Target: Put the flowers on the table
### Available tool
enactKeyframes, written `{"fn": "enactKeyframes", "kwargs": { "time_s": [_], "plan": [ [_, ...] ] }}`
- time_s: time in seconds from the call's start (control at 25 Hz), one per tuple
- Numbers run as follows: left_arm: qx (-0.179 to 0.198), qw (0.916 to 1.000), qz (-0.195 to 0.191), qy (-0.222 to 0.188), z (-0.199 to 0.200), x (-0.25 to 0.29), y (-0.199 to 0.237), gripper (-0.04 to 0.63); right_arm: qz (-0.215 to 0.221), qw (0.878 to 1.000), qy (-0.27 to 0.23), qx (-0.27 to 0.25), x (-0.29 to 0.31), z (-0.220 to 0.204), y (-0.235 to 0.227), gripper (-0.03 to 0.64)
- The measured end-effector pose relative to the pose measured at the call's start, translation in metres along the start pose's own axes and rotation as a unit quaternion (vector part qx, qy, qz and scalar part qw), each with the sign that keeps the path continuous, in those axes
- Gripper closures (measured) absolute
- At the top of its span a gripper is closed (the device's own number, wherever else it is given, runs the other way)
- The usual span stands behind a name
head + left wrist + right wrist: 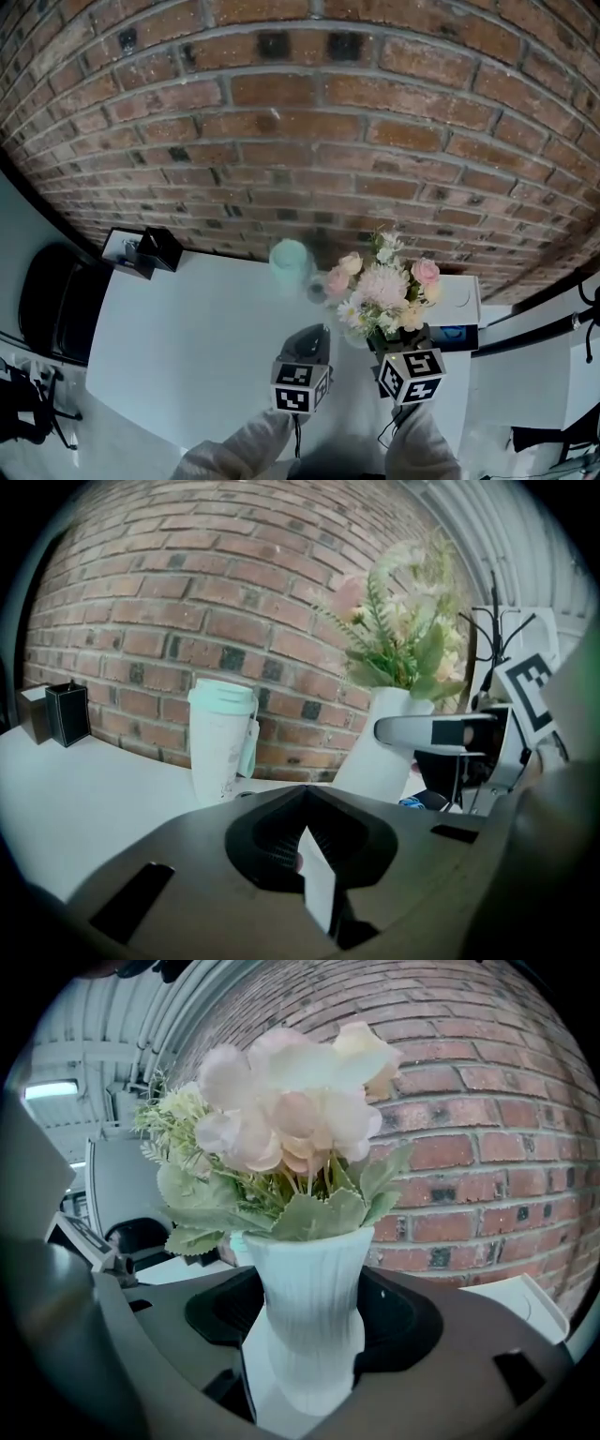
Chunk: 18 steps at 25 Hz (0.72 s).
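A bunch of pink, cream and white flowers (291, 1082) with green leaves stands in a white ribbed vase (309, 1288). My right gripper (309, 1321) is shut on the vase's narrow waist, one jaw on each side. From the head view the flowers (384, 286) sit over the white table (187, 328) near its right end, hiding most of the vase, with the right gripper (392, 345) just below them. My left gripper (309, 337) hangs beside it to the left, shut and holding nothing. In the left gripper view the vase (380, 752) is to the right of the left gripper (305, 813).
A mint-green lidded cup (289, 262) stands by the brick wall, just left of the flowers. A black box (161, 247) and a small white box (125, 253) sit at the table's far left corner. A white box (461, 298) lies at the right end.
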State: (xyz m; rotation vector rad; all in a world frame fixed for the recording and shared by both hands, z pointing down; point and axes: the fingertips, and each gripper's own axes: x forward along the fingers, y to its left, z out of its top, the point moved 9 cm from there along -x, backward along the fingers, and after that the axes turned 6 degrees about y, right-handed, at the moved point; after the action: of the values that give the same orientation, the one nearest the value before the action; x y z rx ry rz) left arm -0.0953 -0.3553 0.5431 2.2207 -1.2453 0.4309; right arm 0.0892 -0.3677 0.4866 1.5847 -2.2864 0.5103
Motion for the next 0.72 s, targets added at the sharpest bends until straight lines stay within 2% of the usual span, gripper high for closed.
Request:
{"fn": "enactKeyframes", "kwargs": {
  "time_s": [0.36,0.72],
  "plan": [
    [-0.033,0.9995,-0.002,0.000,-0.005,-0.004,-0.001,0.589,0.006,0.999,-0.007,-0.034,-0.002,-0.006,0.011,0.348],
    [-0.036,0.9993,0.000,0.002,-0.015,-0.018,-0.009,0.589,0.019,0.999,-0.001,-0.051,-0.008,-0.012,0.014,0.348]
  ]
}}
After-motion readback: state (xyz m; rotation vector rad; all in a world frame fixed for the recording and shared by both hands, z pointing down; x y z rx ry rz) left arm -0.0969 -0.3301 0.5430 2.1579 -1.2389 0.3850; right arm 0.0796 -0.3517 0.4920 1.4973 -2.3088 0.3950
